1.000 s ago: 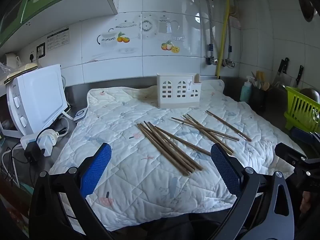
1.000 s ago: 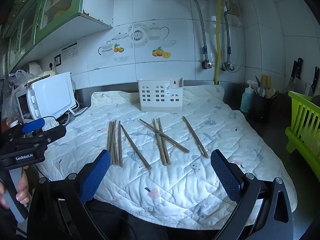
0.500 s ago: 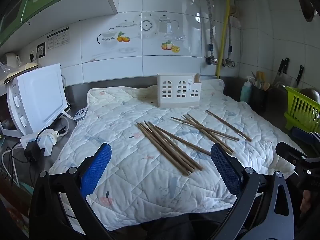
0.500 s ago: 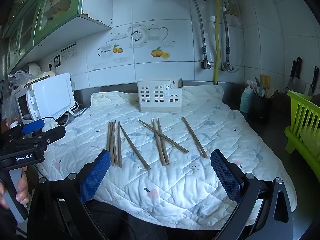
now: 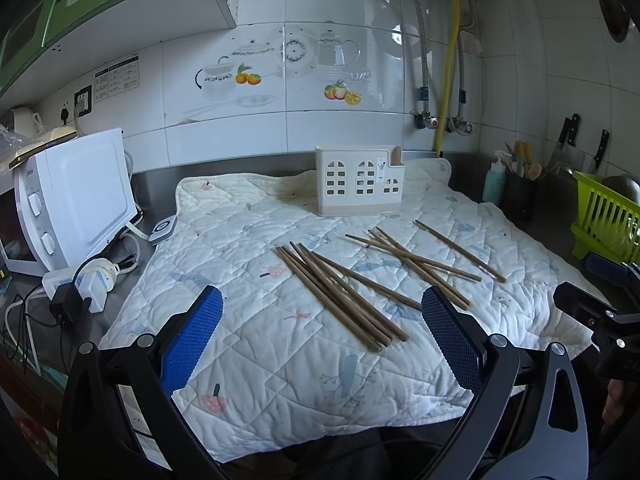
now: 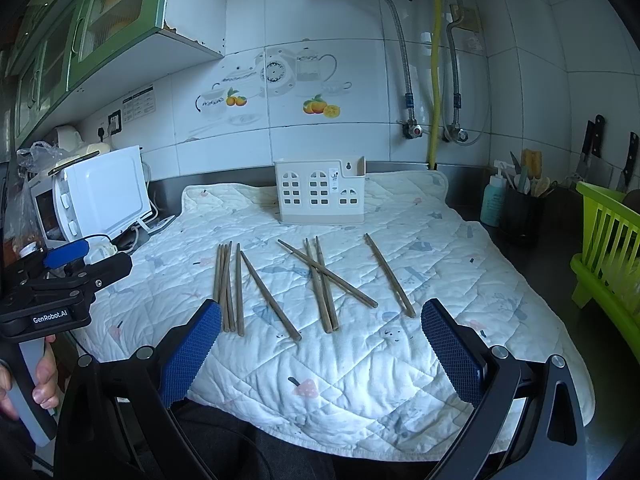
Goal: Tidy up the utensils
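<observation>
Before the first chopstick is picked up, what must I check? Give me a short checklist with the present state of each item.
1. Left hand-held gripper open, holding nothing: ok.
2. Right hand-held gripper open, holding nothing: ok.
3. Chopsticks lie loose on the quilted mat: ok.
4. Two chopsticks crossed, harder to take singly: not ok.
5. White holder upright behind them: ok.
6. Holder empty inside: cannot tell.

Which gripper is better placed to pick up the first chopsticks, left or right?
Probably left. The left gripper, open and empty, frames the tight bundle of chopsticks. The right gripper, also open, faces looser, crossed sticks.
</observation>
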`<control>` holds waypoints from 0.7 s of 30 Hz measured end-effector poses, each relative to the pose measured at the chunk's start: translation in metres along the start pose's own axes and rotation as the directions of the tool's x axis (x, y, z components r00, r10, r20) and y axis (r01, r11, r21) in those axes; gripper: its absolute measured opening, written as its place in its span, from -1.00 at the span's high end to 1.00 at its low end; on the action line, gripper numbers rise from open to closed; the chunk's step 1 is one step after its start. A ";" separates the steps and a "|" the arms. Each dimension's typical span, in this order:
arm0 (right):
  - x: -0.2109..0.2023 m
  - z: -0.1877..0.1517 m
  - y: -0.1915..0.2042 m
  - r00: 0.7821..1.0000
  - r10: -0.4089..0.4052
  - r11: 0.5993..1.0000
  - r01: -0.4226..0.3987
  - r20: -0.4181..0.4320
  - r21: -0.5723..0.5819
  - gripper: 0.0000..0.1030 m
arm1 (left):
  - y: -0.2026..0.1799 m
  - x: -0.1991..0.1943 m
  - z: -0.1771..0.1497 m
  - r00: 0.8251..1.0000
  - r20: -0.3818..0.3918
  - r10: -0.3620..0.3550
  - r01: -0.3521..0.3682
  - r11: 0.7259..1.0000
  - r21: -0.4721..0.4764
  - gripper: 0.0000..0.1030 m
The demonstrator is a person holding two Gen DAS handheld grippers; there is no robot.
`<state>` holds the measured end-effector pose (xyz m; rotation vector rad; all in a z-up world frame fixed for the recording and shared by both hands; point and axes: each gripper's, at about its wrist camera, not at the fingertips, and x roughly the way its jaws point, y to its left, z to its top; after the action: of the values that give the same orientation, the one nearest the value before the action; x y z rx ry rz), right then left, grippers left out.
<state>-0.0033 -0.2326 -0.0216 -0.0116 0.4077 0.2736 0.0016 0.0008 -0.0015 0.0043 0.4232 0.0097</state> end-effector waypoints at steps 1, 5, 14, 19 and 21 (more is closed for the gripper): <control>-0.001 0.000 -0.001 1.000 -0.001 1.000 0.001 0.001 0.000 -0.88 | 0.000 0.000 0.000 1.000 -0.001 0.000 0.000 1.000 -0.001 -0.91; 0.002 0.002 0.001 1.000 -0.003 1.000 0.003 0.002 0.001 -0.88 | 0.001 0.001 0.000 1.000 -0.002 0.000 0.000 1.000 -0.006 -0.91; 0.003 0.002 0.000 1.000 0.000 1.000 0.000 0.002 0.003 -0.88 | 0.001 0.003 0.002 1.000 0.000 0.000 0.000 1.000 -0.004 -0.91; 0.002 0.002 0.000 1.000 -0.002 1.000 0.002 0.003 0.003 -0.88 | -0.001 0.003 0.002 1.000 0.000 -0.001 0.001 1.000 0.000 -0.91; 0.002 0.005 0.000 1.000 -0.001 1.000 0.001 0.004 0.003 -0.88 | -0.001 0.003 0.002 1.000 0.001 0.000 0.000 1.000 -0.001 -0.91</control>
<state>0.0006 -0.2317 -0.0180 -0.0080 0.4044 0.2717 0.0050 -0.0001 -0.0009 0.0032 0.4218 0.0102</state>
